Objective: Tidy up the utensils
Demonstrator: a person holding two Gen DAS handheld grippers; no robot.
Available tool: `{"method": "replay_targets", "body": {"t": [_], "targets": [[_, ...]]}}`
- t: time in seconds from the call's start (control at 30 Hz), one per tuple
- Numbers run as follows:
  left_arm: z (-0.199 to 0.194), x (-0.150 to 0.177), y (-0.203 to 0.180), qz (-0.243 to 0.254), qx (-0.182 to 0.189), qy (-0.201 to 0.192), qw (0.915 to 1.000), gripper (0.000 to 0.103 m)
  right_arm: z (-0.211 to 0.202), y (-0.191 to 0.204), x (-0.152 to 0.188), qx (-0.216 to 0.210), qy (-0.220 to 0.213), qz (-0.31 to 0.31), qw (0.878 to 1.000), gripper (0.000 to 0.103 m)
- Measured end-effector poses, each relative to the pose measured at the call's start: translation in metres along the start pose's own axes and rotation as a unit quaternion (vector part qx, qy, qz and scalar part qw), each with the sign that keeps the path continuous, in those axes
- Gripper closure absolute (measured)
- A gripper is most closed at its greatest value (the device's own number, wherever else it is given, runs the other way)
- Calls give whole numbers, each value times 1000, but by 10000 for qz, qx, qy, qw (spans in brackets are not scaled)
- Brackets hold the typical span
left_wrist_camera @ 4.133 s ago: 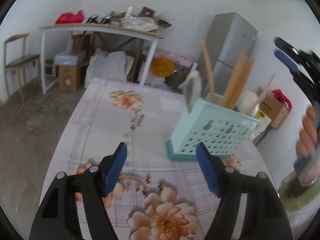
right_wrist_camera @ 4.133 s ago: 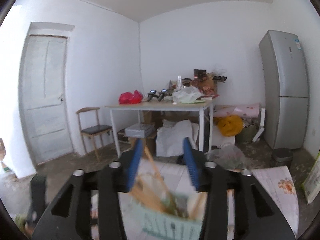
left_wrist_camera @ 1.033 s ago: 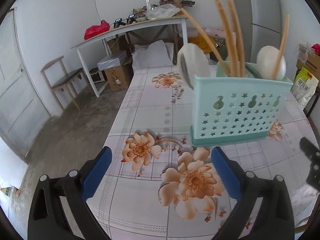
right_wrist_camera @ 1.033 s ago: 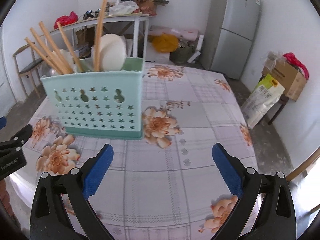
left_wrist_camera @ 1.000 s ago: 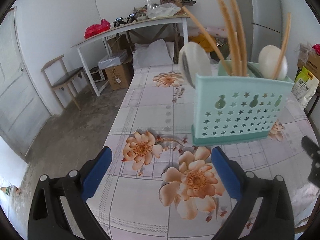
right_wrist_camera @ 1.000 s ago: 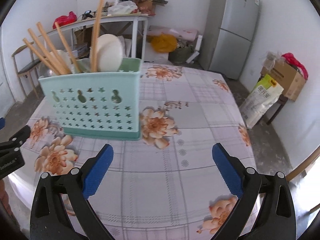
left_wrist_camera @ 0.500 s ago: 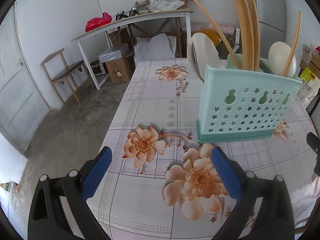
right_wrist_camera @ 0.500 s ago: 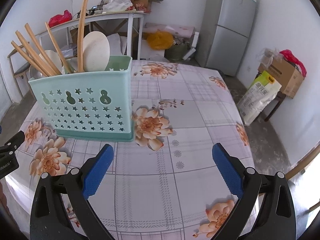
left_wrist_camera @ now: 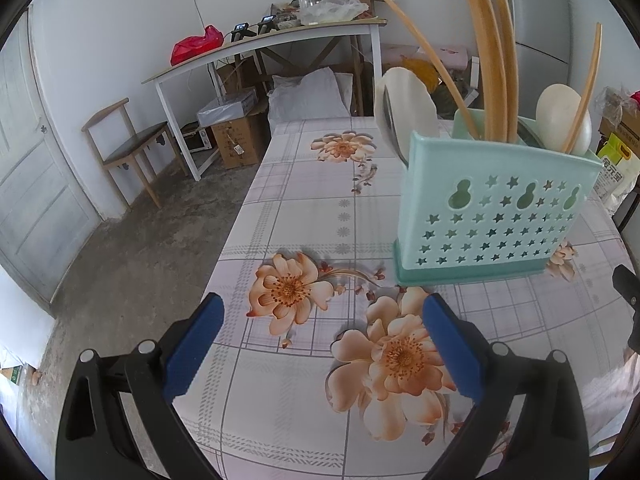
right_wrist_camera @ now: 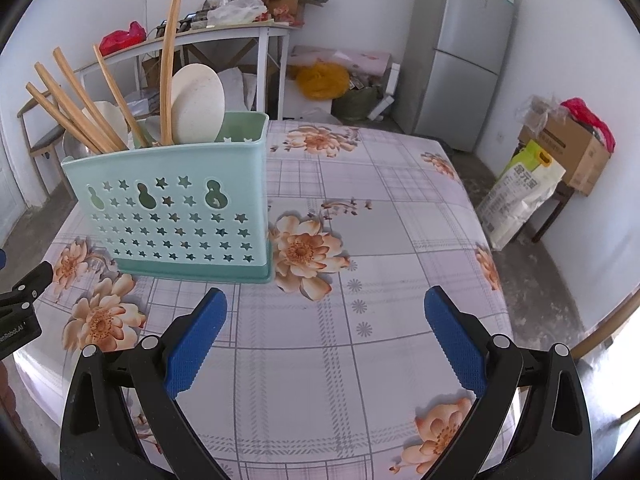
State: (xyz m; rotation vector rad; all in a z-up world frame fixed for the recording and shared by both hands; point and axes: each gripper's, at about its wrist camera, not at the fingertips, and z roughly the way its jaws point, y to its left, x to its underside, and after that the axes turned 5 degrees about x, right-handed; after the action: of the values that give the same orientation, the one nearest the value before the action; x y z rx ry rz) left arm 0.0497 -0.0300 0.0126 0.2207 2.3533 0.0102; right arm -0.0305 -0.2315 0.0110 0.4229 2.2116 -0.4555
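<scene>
The pale-green perforated plastic utensil caddy [left_wrist_camera: 496, 216] is seen standing upright on the floral-print tablecloth [left_wrist_camera: 320, 208], loaded with long wooden chopsticks [left_wrist_camera: 494, 60], cream-coloured spoons [left_wrist_camera: 564, 120] and a metal ladle [left_wrist_camera: 394, 120] at its far-left end. Compared with four seconds ago, when the right gripper was held directly over the caddy, both tools are now drawn back to the near edge of the table: the left gripper [left_wrist_camera: 320, 344] is held in front of the caddy's left corner, the right gripper [right_wrist_camera: 326, 340] in front of its right corner, each well apart from it. Both pairs of blue pads are spread wide with nothing between them. No loose utensil is seen on the cloth around the caddy, so the sorting is judged complete or nearly so.

The caddy's inner compartments are hidden behind its star-punched front wall, and which utensil sits in which section cannot be told. The lower ends of the chopsticks are concealed inside. Only a black edge of each gripper is caught in the other's view, beside the caddy.
</scene>
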Motion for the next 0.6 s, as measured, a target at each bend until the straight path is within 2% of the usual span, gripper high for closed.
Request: {"method": "replay_targets", "body": {"t": [0.6], "targets": [[-1, 0, -1, -5, 3, 4, 10000, 6, 1, 0, 0, -1, -11, -2, 10000, 8]]}}
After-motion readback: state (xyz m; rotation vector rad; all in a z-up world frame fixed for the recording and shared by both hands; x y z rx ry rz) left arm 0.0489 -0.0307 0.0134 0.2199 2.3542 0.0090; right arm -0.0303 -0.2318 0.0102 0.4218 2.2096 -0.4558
